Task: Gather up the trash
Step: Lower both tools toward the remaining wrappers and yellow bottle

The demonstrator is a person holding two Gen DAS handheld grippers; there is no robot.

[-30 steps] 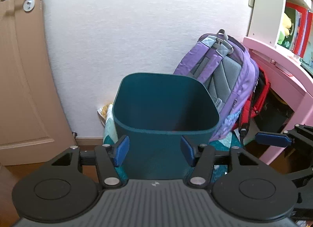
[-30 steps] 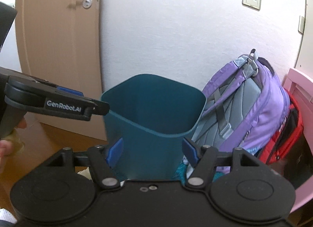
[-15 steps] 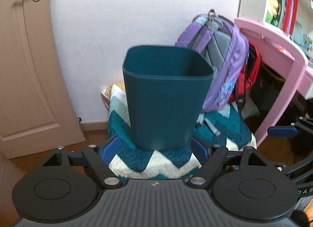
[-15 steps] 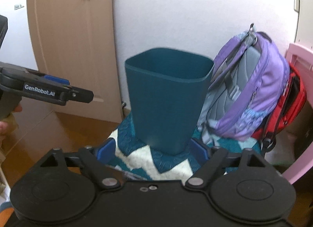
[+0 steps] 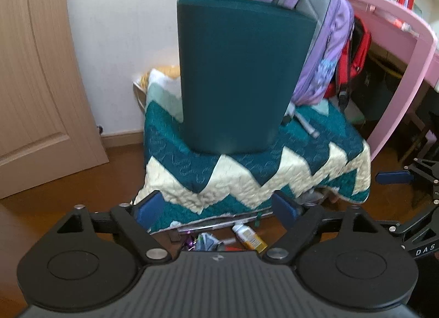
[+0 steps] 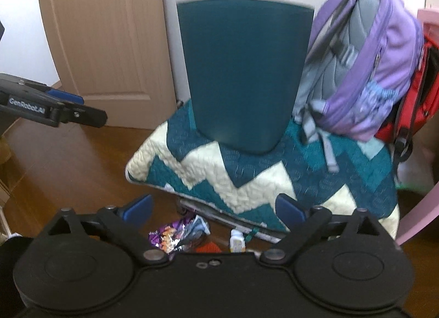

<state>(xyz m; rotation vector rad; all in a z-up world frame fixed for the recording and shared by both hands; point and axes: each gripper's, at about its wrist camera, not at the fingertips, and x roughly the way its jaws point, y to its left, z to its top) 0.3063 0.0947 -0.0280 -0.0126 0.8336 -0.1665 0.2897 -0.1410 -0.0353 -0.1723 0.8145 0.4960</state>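
In the left wrist view, our left gripper hangs above the wooden floor with its blue-padded fingers spread wide and nothing between them. Just past them, on the floor at the foot of a teal and cream zigzag quilt, lies the trash: a small white bottle with a yellow label and, to its left, a crumpled wrapper partly hidden by the gripper body. On top of the quilt stands a tall dark teal plastic bin, upright, with a purple and grey backpack leaning behind it to the right. A pink desk arches over the right side, and a light wooden door fills the left. At the right edge we see part of our right gripper.

In the right wrist view, our right gripper is likewise released, fingers far apart and empty. Between them on the floor sit a shiny purple and orange snack wrapper, something red beside it, and the small bottle. The bin stands on the quilt, the backpack touching its right side, with a red bag behind that. Our left gripper reaches in from the left, well apart from the trash.
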